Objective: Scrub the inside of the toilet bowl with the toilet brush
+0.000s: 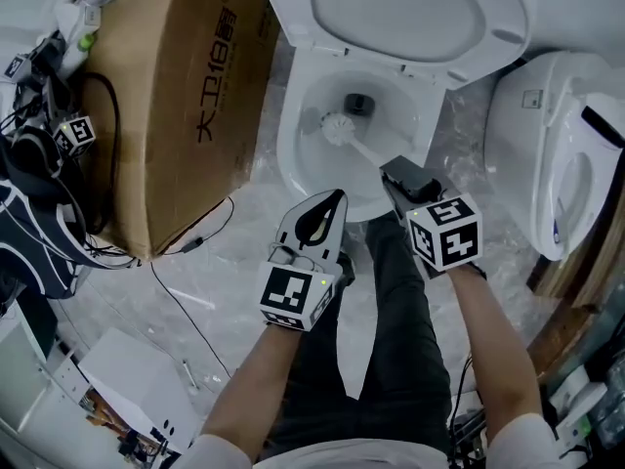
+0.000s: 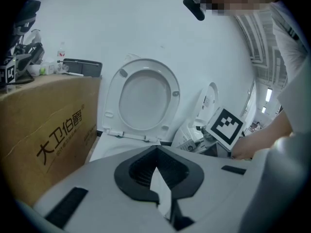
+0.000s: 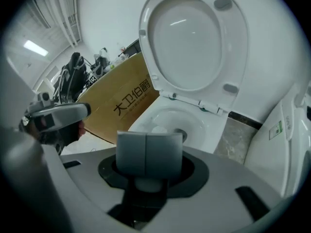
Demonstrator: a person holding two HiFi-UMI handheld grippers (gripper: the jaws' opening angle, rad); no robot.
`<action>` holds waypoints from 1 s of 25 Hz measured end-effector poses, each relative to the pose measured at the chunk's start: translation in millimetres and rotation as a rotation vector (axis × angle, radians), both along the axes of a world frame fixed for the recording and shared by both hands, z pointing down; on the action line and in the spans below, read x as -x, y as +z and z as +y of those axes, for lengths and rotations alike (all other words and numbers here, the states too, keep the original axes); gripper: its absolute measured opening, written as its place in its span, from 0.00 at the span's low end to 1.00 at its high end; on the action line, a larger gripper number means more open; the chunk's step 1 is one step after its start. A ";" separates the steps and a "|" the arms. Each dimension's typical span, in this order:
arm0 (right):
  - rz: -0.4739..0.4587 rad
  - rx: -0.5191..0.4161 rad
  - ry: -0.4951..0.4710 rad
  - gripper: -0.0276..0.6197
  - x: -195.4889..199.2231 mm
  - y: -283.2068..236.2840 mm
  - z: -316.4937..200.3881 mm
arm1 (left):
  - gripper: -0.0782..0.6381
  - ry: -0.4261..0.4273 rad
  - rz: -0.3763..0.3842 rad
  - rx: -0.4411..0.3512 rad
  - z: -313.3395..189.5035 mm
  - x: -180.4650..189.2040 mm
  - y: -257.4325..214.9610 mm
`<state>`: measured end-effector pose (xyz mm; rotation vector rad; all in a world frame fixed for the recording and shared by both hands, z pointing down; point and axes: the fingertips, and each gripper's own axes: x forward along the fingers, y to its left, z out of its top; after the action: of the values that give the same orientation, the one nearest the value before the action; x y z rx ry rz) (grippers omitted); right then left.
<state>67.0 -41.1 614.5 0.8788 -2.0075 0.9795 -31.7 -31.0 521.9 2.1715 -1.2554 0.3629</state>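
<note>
Head view shows the brush (image 1: 350,137) slanted inside the bowl (image 1: 291,159). Its bristle head is low, just beside the drain, and its handle rises toward the near right. The right tongs (image 1: 396,176) are clenched on the handle end. The left tongs (image 1: 335,199) are closed on nothing, above the bowl's front rim. A box (image 1: 166,96) stands left of the bowl.

Layout round toilet bowl (image 1: 298,169).
In it, toilet brush (image 1: 340,127); cardboard box (image 1: 176,96) left, second toilet (image 1: 557,154) right, lid (image 1: 391,8) behind.
</note>
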 end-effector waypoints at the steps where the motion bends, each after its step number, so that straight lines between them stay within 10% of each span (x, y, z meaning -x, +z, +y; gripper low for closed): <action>1: 0.025 -0.005 -0.023 0.29 -2.3 -3.2 9.3 | 0.12 0.002 -0.001 0.004 2.7 -0.1 -1.0; 25: 0.224 -0.253 -0.269 0.29 37.3 60.7 60.0 | 0.12 0.069 -0.001 0.015 21.9 -2.2 48.4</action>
<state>29.7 18.8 675.3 0.7848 -2.0149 0.4642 -29.6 -9.1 570.3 2.2062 -1.1768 0.4009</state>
